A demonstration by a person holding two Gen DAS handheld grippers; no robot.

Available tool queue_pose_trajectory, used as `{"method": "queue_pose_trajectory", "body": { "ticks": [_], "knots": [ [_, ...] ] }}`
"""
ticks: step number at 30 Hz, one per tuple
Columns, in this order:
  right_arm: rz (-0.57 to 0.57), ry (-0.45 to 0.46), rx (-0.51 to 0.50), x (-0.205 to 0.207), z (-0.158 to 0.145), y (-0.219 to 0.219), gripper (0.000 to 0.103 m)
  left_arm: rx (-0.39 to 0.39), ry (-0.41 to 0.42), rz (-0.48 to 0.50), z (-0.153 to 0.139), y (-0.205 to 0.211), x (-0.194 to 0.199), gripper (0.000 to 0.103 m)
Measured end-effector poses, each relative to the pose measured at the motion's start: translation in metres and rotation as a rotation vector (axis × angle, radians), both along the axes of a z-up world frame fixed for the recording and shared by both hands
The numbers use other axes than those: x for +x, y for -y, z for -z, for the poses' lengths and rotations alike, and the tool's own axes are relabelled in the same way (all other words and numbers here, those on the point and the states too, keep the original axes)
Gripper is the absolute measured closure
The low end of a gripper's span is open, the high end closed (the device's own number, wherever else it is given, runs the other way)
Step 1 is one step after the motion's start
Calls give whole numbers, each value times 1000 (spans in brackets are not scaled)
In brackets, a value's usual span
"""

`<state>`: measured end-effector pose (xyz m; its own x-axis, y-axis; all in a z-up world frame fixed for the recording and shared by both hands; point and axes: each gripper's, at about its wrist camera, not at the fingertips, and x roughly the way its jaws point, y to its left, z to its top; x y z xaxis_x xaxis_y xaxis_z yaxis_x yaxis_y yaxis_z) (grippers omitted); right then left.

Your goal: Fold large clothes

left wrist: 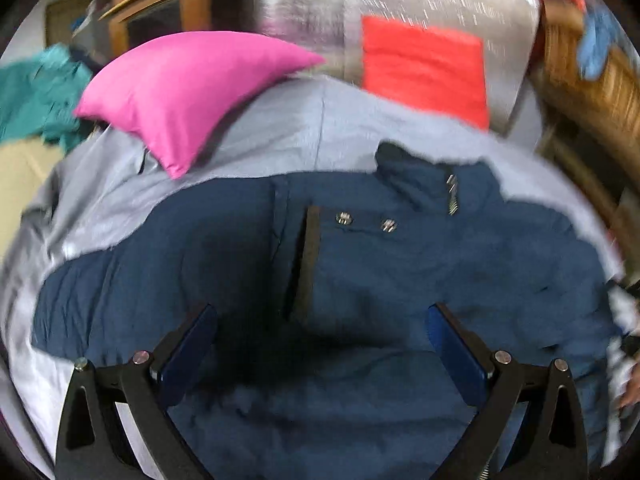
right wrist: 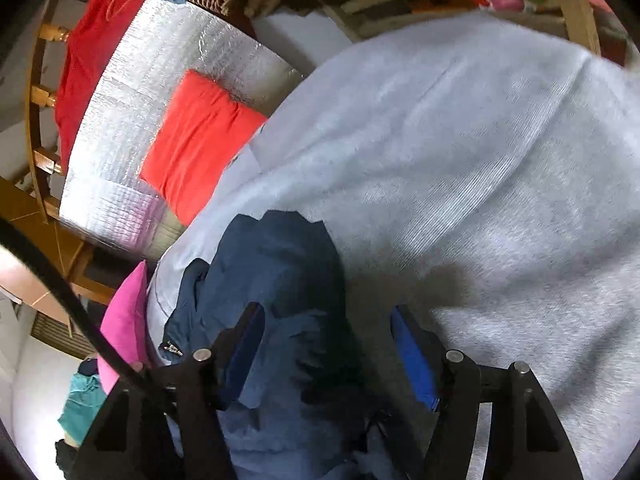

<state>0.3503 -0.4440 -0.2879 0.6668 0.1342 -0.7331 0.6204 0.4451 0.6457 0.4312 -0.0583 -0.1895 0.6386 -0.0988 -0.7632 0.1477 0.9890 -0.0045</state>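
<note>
A dark blue jacket [left wrist: 360, 280] lies spread across a pale grey sheet [left wrist: 280, 128] that covers a bed, its collar and zipper toward the far side and two metal snaps [left wrist: 366, 222] showing beside a dark front placket. In the left wrist view the left gripper [left wrist: 322, 320] hangs over the jacket's front with its blue-padded fingers [left wrist: 192, 344] spread wide and nothing pinched between them. A pink pillow [left wrist: 184, 92] rests on the sheet just beyond the jacket's far left edge, and an orange-red cushion [left wrist: 424, 68] leans against a silvery quilted panel [left wrist: 304, 4] behind the bed; teal cloth [left wrist: 36, 96] lies off to the left. In the right wrist view the right gripper [right wrist: 326, 320] is at the jacket's edge, where a bunched fold of the blue fabric [right wrist: 276, 264] sits on the grey sheet [right wrist: 460, 140]. Its fingers [right wrist: 412, 352] stand apart; jacket cloth lies between and under them, but the pads do not press on it. The picture is blurred, so finer contact cannot be told. A red garment [right wrist: 88, 52] hangs over a wooden frame at the upper left.
</note>
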Motion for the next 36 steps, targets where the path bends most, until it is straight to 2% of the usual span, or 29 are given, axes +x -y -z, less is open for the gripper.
{"method": "queue_pose_trajectory", "body": {
  "ticks": [2,3,4,6,10,12,14,18,22,28,31,36],
  "knots": [
    [-26,-4,14,9,9,-3,36,39,-27,7,12,5,13,0],
    [-45,-9,18,10,12,-6,42,39,-38,8,15,5,17,0],
    [-73,-24,25,17,16,-12,54,27,-53,8,18,4,22,0],
    [-98,-51,5,18,18,-20,60,-1,-67,14,20,1,28,0],
    [-107,-76,-69,15,12,-31,60,-113,-81,24,16,-10,32,0],
    [-101,-90,-72,13,11,-32,60,-155,-78,44,11,-11,28,12],
    [-89,-99,-50,14,14,-31,60,-153,-72,70,7,-7,23,21],
    [-73,-102,-18,13,16,-29,60,-146,-44,156,-3,5,10,22],
    [-67,-105,-4,8,17,-28,60,-197,-32,195,-5,6,9,21],
    [-60,-108,9,8,17,-28,60,-199,-200,108,34,1,35,19],
    [-60,-112,6,7,17,-28,60,-156,-186,84,35,7,40,19],
    [-60,-113,5,6,16,-30,60,-209,-162,28,37,7,51,19]
  ]
}}
